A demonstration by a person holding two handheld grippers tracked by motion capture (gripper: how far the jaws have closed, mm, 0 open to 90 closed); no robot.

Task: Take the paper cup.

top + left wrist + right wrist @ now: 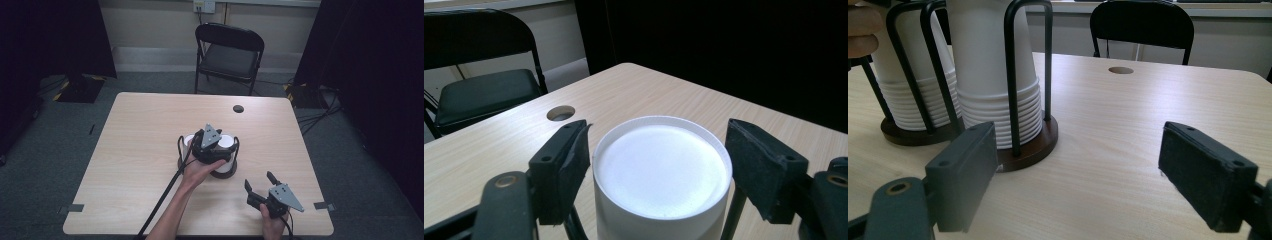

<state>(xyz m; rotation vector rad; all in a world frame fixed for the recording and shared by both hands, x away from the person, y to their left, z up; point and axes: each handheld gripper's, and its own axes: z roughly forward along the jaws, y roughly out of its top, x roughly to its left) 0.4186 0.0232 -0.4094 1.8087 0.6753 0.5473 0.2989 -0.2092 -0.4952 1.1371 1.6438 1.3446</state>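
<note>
**Left claw over cup stack, right claw idle**

Far left on table (125,150): bare wood, black cable (165,200) trailing from left gripper toward near edge.

Centre: two stacks of white cups, upside down, in a black wire holder on a dark round base (1033,150). Left stack (908,75) and right stack (993,70) side by side, each fenced by upright wire loops (1028,60).

Left gripper (210,142) held from above, right on top of the stacks, hand (200,170) wrapped around its body. In left gripper view: top cup (661,170) sitting between the two black pads (569,165), flat bottom facing up. Jaws part closed, narrow gap visible each side of cup rim, pads not pressing. Nothing gripped.

Beyond the stacks: round cable hole (238,108) in tabletop, black folding chair (230,55) behind far edge.

Right: right gripper (260,187) near the table's near right corner, well apart from the holder, pointing up and left toward it. Jaws wide open, bare tabletop between the pads (1208,175), holding nothing. Holder base just beside left pad in right gripper view; touching or not, cannot tell.
</note>
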